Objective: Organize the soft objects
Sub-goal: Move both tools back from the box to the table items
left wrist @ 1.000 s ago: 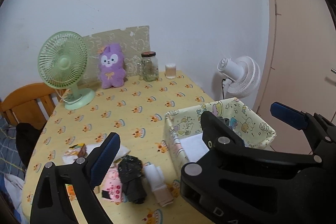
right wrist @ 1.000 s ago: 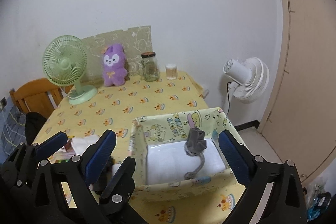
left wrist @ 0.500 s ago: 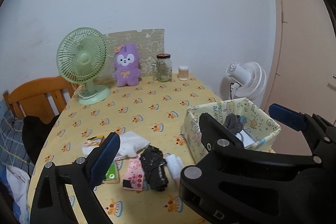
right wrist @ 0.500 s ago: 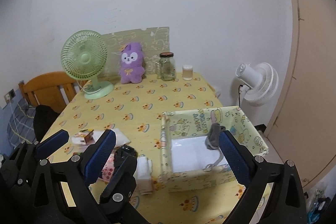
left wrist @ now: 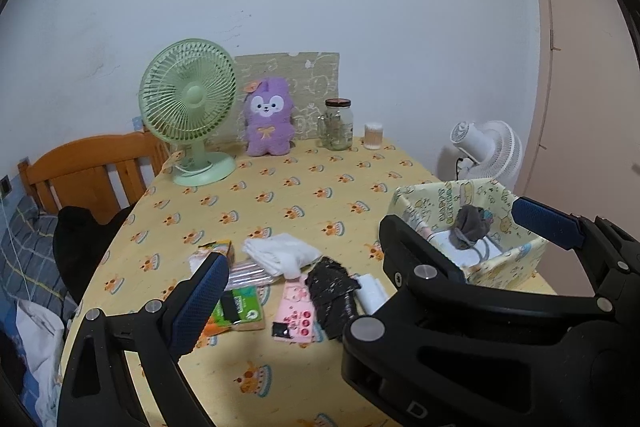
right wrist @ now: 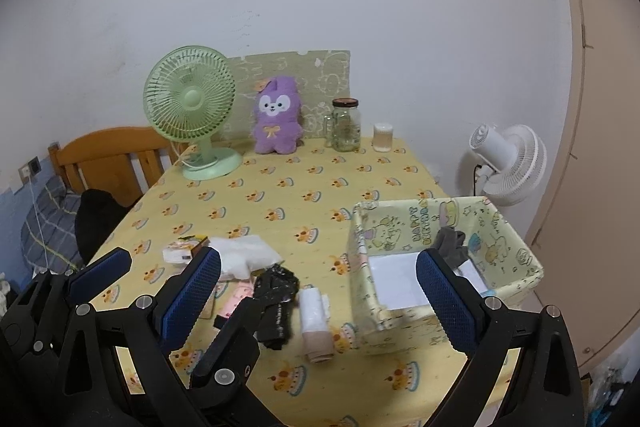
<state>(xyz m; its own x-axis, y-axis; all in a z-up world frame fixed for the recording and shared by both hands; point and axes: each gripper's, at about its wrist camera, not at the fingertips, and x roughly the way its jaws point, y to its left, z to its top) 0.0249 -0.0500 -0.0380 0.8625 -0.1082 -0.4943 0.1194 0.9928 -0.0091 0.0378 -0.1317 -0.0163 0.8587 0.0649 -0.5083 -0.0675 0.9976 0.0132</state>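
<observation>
A yellow cartoon-print fabric basket (right wrist: 400,227) (left wrist: 436,195) stands at the table's right edge. A grey sock (right wrist: 450,243) (left wrist: 470,225) lies draped inside it over a white folded cloth (right wrist: 396,279). Left of the basket lie a rolled white-and-beige sock (right wrist: 316,323), a crumpled black piece (right wrist: 276,291) (left wrist: 332,287) and a white cloth (right wrist: 244,253) (left wrist: 280,253). My right gripper (right wrist: 318,297) hangs open above the rolled sock, holding nothing. My left gripper (left wrist: 320,301) is open and empty too, above the pile; its right finger is hidden behind the right gripper.
A purple plush (left wrist: 268,123), a green desk fan (left wrist: 188,107), a glass jar (left wrist: 338,125) and a small cup (left wrist: 373,136) line the wall. A pink packet (left wrist: 298,315) and green tissue pack (left wrist: 240,311) lie in the pile. A wooden chair (left wrist: 92,167) stands left, a white fan (left wrist: 488,151) right.
Both grippers have pulled back and up from the basket, so more of the table shows. The grey sock stays in the basket. Both stay open.
</observation>
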